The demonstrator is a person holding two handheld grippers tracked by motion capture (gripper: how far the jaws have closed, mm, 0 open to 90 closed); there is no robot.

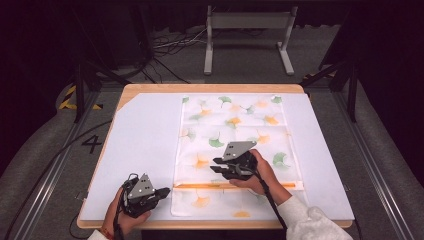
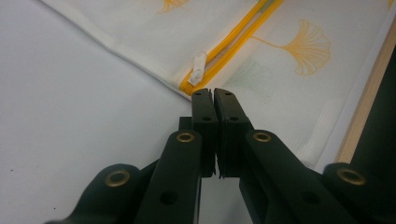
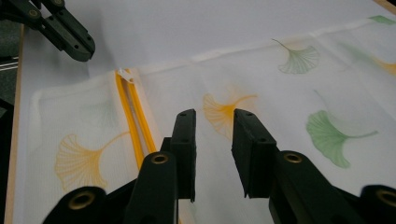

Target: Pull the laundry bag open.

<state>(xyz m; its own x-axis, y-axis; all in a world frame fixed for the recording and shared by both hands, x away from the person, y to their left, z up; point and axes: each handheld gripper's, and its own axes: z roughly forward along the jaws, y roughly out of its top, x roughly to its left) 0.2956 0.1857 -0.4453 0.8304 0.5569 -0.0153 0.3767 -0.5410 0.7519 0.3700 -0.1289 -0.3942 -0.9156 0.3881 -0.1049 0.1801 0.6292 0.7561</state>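
Note:
A white mesh bag printed with orange and green ginkgo leaves lies flat on the white mat. A yellow zipper runs across the bag near its front end, and the white pull sits at the zipper's left end. My left gripper rests on the mat just left of the bag, its jaws shut and its tips close to the pull, with nothing seen between them. My right gripper hovers over the bag beyond the zipper, open and empty. The left gripper also appears in the right gripper view, a short way from the pull.
The mat covers a wooden table whose edge shows at the back and front. A grey metal stand and cables lie on the floor behind. Bare mat stretches left of the bag.

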